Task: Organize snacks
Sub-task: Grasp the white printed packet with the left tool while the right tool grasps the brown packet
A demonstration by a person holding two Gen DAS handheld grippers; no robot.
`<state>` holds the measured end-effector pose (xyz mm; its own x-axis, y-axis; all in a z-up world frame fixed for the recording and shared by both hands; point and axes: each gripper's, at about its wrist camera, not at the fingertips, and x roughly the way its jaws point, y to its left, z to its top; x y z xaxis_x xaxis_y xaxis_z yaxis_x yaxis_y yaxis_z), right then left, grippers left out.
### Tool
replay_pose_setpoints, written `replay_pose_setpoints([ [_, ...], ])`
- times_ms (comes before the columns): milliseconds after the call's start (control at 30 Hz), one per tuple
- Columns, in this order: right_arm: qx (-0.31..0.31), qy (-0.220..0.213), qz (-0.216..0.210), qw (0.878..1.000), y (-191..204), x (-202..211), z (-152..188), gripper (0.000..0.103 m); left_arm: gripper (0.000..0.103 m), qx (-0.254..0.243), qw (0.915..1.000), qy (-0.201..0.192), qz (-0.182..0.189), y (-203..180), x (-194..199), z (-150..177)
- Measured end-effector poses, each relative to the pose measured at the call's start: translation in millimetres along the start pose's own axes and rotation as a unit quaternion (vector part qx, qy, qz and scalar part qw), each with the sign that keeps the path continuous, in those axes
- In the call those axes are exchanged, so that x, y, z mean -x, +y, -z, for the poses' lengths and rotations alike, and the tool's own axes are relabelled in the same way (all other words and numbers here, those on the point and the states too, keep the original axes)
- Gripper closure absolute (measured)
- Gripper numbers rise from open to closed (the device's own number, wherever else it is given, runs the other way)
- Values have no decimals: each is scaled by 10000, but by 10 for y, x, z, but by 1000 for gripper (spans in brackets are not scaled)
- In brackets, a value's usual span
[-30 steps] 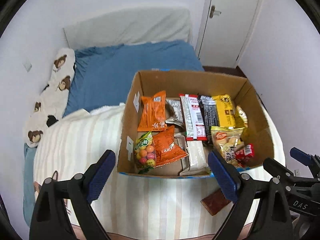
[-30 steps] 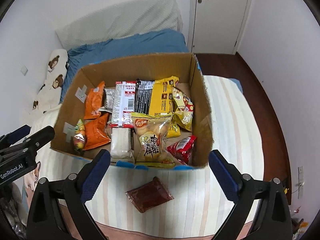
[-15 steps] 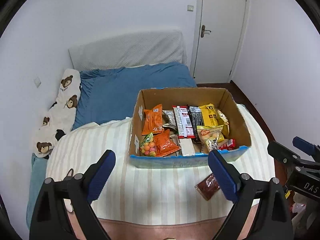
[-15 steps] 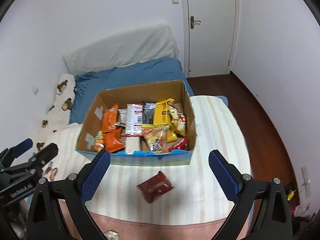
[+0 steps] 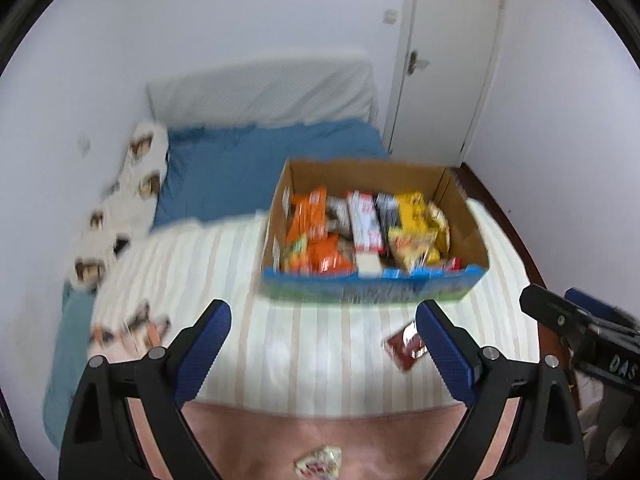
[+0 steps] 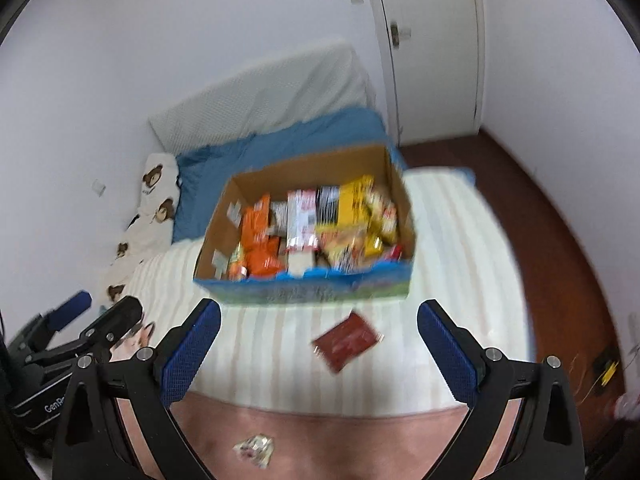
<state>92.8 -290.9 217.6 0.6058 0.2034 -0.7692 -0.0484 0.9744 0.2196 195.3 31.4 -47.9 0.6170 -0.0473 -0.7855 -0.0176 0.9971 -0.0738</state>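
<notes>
A cardboard box (image 5: 376, 290) (image 6: 304, 294) full of snack packets stands on the striped bed cover. A dark red snack packet (image 6: 346, 340) (image 5: 404, 348) lies on the cover in front of the box. A small crumpled pale packet (image 6: 254, 448) (image 5: 318, 460) lies on the pink band at the near edge. My left gripper (image 5: 324, 344) is open and empty, well back from the box. My right gripper (image 6: 318, 340) is open and empty, above and short of the red packet. Both views are blurred.
The bed has a blue sheet (image 5: 256, 168), a grey headboard cushion (image 5: 264, 92) and a bear-print pillow (image 5: 120, 208) at the left. A white door (image 6: 432, 48) and brown floor (image 6: 552, 240) lie at the right.
Both grippers have pulled back and up from the box, so it looks smaller and farther. The pale packet at the near edge has come into view. Both stay open.
</notes>
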Motion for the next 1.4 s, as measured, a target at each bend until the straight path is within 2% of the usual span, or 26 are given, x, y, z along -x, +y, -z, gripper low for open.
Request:
replay_pose_setpoints([
  [100, -369, 527, -197, 9977, -199, -369, 147, 2, 8, 376, 9978, 536, -64, 141, -288, 325],
  [167, -719, 1031, -290, 9916, -376, -749, 281, 2, 8, 584, 9939, 921, -131, 224, -498, 543],
  [300, -1277, 1691, -268, 9769, -626, -1426, 516, 4, 8, 1037, 9791, 1716, -349, 408, -922, 1057],
  [367, -1520, 1929, -291, 9689, -704, -1767, 610, 11, 8, 1417, 9668, 2090, -404, 531, -1075, 1334],
  [433, -1571, 2017, -238, 9665, -706, -2012, 644, 14, 8, 1767, 9547, 2369, -348, 625, -1176, 1511],
  [500, -1597, 2049, -182, 9655, -672, -2205, 628, 15, 8, 2256, 9359, 2696, -238, 734, -1279, 1732],
  [600, -1721, 2096, -57, 9625, -624, -2469, 633, 16, 8, 2751, 9141, 2978, -118, 815, -1357, 1970],
  [700, -1728, 2036, 207, 9635, -549, -2622, 626, 16, 8, 3053, 8977, 3177, 29, 827, -1404, 2129],
  [733, -1683, 2017, 275, 9645, -522, -2647, 621, 21, 8, 3129, 8939, 3209, 68, 831, -1415, 2162],
  [767, -1553, 1983, 424, 9668, -472, -2667, 618, 34, 8, 3215, 8894, 3248, 135, 832, -1427, 2194],
  [800, -1446, 1972, 505, 9683, -439, -2674, 614, 36, 8, 3329, 8828, 3307, 230, 829, -1444, 2228],
  [1000, -454, 2010, 501, 9772, -278, -2593, 764, 40, 8, 3979, 8409, 3590, 754, 792, -1601, 2377],
  [1100, 69, 2151, 466, 9754, -255, -2469, 946, 40, 8, 4190, 8275, 3630, 890, 768, -1694, 2412],
  [1167, 286, 2261, 458, 9726, -276, -2367, 1098, 40, 9, 4269, 8247, 3598, 898, 760, -1733, 2430],
  [1233, 309, 2425, 436, 9687, -318, -2268, 1234, 40, 16, 4221, 8287, 3581, 832, 736, -1743, 2471],
  [1367, 276, 2584, 387, 9649, -398, -2105, 1465, 40, 32, 3918, 8463, 3546, 675, 643, -1772, 2422],
  [1400, 251, 2618, 375, 9641, -417, -2074, 1515, 40, 32, 3797, 8528, 3528, 644, 608, -1773, 2399],
])
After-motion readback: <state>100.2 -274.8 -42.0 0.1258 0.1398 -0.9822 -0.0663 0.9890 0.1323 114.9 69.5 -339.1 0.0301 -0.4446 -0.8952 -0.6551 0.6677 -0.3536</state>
